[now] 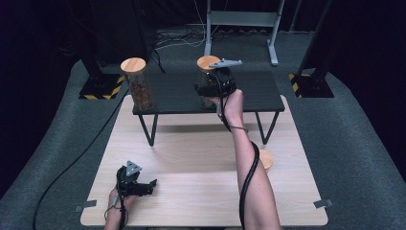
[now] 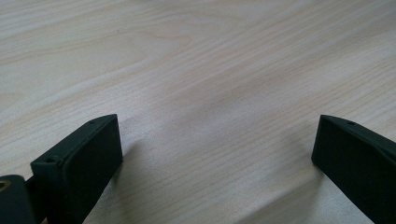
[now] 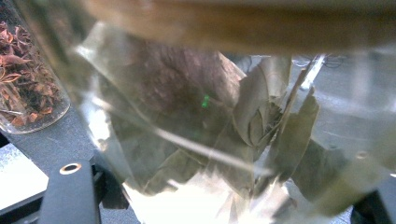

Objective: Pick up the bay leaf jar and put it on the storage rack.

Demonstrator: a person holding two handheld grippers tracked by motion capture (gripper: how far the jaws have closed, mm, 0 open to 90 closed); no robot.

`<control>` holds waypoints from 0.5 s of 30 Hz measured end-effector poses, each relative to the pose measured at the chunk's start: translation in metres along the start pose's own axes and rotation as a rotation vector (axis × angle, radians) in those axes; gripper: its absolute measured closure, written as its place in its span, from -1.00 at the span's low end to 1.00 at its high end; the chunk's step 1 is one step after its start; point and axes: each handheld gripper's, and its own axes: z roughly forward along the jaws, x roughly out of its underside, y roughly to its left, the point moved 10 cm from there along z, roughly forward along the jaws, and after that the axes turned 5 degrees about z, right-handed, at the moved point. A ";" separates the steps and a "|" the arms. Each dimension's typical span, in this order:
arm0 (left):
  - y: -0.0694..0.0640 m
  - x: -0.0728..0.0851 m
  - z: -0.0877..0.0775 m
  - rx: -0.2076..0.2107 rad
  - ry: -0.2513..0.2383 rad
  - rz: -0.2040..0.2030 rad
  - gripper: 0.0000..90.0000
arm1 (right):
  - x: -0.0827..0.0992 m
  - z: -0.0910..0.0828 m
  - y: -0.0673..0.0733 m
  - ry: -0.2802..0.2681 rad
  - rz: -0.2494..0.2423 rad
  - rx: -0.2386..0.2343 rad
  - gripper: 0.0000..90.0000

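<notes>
A glass jar of large dry leaves with a wooden lid [image 1: 206, 63] stands on the low black shelf [image 1: 177, 93]. My right gripper [image 1: 210, 88] is shut on the jar's body from the near side. In the right gripper view the jar [image 3: 210, 116] sits very close, between the two black jaws of my right gripper [image 3: 219, 196]. My left gripper [image 1: 148, 186] rests on the wooden table [image 1: 191, 182] near its front left corner. In its own view my left gripper [image 2: 217, 135] stands open with bare wood between the jaws.
A second lidded jar [image 1: 139, 86] holding reddish dried pieces [image 3: 28, 84] stands at the shelf's left end. A small round wooden disc [image 1: 265, 160] lies on the table beside the right forearm. A cable [image 1: 72, 163] trails across the floor at left.
</notes>
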 end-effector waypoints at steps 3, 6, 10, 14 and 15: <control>0.000 0.000 0.000 0.000 0.000 0.000 -0.98 | 0.000 0.000 0.000 0.000 0.001 0.001 -0.46; 0.000 0.000 0.000 0.000 0.000 -0.001 -0.97 | 0.000 0.000 0.000 0.000 -0.001 0.001 -0.46; 0.000 0.000 0.000 0.001 0.000 -0.001 -0.97 | 0.000 -0.001 0.000 0.003 -0.003 0.000 -0.46; 0.000 0.000 0.000 0.001 0.000 -0.002 -0.97 | 0.002 -0.003 -0.001 0.023 0.004 -0.005 -0.57; 0.000 0.000 0.000 0.001 0.000 -0.002 -0.97 | 0.004 -0.003 -0.001 0.033 0.004 -0.008 -0.61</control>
